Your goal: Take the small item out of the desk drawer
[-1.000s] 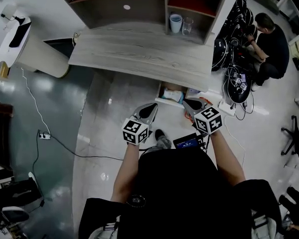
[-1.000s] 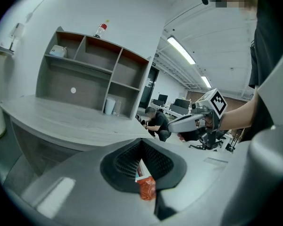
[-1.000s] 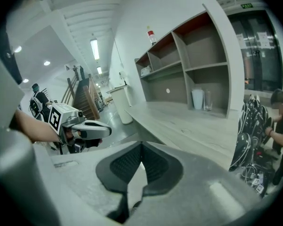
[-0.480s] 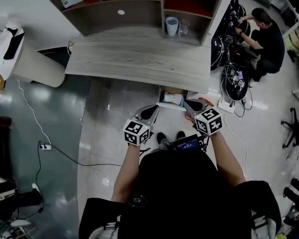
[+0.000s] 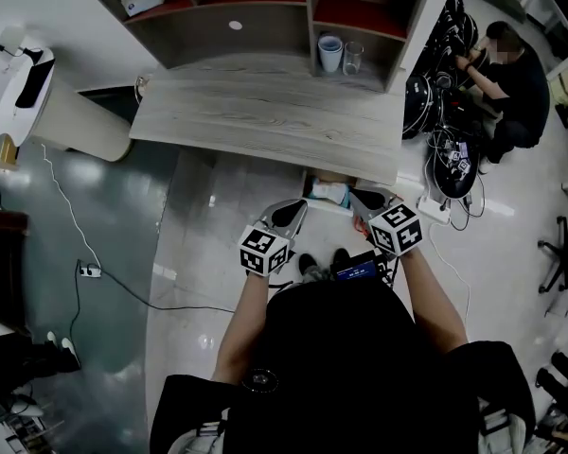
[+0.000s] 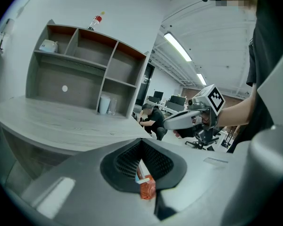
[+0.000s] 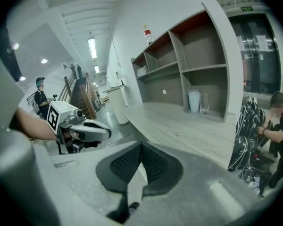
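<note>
In the head view, the drawer stands open under the front edge of the grey wood desk. A white and blue packet lies in it. My left gripper hovers just left of the drawer, jaws together. My right gripper hangs at the drawer's right side, also shut with nothing between its pads. In the left gripper view the pads meet, and a bit of orange and white-blue shows in the slit under them; I cannot tell whether it is pinched. The right gripper view shows only floor under its pads.
The shelf unit on the desk holds a cup and a glass. A person crouches at the back right among black gear and cables. A power strip lies on the floor by the drawer. A white appliance stands far left.
Both grippers keep almost the same place in front of the drawer. Only the head camera has shifted a little, so the desk sits slightly differently in view.
</note>
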`<state>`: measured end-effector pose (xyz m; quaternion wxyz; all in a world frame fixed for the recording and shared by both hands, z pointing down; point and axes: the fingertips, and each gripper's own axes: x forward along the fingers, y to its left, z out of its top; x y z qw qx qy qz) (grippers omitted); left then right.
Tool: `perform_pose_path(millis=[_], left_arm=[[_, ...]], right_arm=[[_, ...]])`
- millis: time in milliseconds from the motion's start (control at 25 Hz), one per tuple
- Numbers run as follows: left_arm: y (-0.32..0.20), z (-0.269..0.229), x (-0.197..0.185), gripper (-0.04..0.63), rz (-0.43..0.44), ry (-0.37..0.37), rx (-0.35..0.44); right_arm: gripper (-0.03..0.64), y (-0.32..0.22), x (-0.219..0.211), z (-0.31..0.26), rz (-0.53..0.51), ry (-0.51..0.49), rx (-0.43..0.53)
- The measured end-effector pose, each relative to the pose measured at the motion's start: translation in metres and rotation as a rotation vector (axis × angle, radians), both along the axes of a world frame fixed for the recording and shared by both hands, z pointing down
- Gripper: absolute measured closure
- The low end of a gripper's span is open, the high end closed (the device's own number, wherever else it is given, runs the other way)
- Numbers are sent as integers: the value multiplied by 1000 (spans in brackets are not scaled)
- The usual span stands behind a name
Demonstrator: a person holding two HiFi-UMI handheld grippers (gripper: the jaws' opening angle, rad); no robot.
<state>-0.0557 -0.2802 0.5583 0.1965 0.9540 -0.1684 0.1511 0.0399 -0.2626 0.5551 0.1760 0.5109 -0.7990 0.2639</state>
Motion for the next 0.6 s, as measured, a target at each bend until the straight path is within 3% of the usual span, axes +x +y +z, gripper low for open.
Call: perform_pose_path(millis=[600], left_arm=[[4, -5, 7, 594, -10, -18, 16]], right_arm=[[620, -1, 1, -2, -52, -9, 6]])
